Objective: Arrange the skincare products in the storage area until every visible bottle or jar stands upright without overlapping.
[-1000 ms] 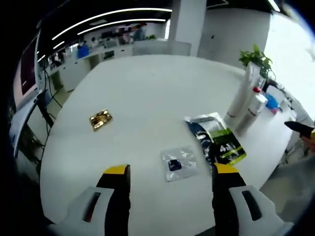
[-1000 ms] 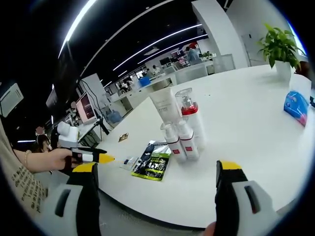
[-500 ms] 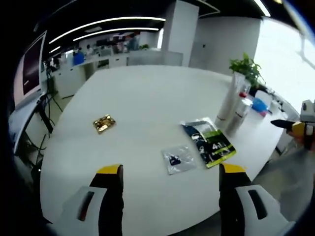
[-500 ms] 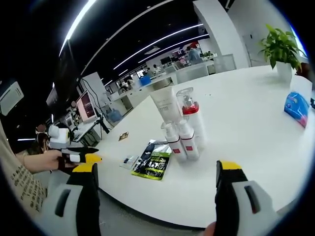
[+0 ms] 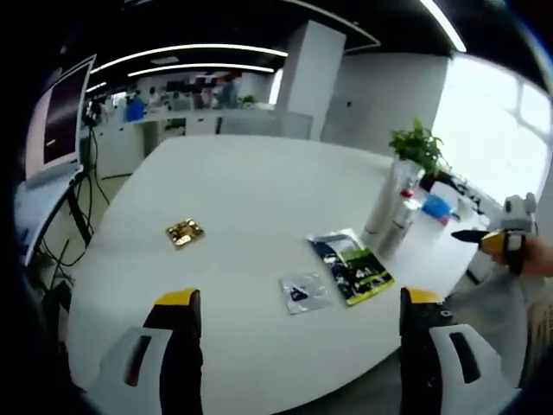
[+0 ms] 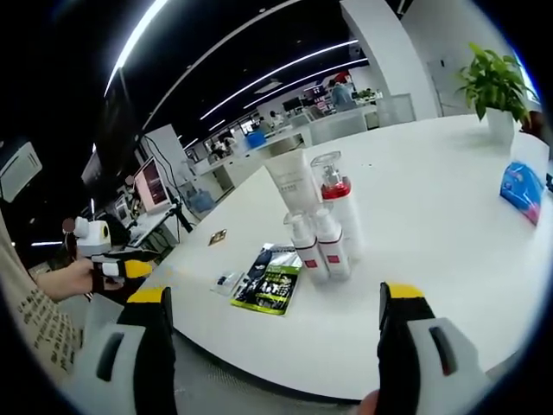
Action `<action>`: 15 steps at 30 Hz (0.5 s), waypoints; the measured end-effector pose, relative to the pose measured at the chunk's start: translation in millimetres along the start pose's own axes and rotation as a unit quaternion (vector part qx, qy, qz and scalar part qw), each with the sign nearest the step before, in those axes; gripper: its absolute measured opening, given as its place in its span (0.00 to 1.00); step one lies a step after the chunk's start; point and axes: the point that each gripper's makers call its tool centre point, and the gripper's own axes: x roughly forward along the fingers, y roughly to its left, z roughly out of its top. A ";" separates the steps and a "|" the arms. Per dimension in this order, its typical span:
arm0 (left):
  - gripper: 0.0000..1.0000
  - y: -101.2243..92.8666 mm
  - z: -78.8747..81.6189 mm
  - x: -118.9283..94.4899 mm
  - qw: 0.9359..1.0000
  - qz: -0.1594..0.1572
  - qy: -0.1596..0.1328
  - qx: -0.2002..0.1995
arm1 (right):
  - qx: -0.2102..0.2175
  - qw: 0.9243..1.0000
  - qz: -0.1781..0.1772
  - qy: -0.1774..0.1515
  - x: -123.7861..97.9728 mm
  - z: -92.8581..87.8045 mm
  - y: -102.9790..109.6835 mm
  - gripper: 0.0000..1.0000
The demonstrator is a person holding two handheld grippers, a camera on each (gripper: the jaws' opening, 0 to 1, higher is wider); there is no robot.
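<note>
Two hand-held grippers (image 5: pixel 294 311) (image 6: pixel 275 309) gaping empty, bottles (image 6: pixel 321 233) clustered upright, labels unreadable

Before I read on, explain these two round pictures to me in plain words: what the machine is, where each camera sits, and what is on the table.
There is no robot. A person holds a two-jaw gripper in each hand, and a fisheye camera rides on each.

The left gripper view looks past the left gripper, open and holding nothing, over a white table. On it lie a small gold item, a clear sachet and a green-and-black packet.

The right gripper view looks past the right gripper, also open, at a white tube, a red-collared pump bottle and two small bottles, all upright and close together. The left gripper appears at that view's left edge.
</note>
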 end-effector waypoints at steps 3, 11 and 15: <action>0.96 -2.4 1.5 -4.1 1.000 -0.011 -0.011 -0.006 | 0.000 1.000 -0.001 0.000 -0.1 0.2 -0.6 0.99; 0.97 -4.7 4.3 -8.1 0.999 -0.020 -0.030 -0.004 | 0.000 1.000 0.000 0.005 0.9 -1.0 -0.6 0.99; 0.97 1.4 -5.3 -6.3 1.000 -0.010 -0.018 -0.003 | 0.000 1.000 0.000 0.006 1.1 -1.2 -0.9 0.99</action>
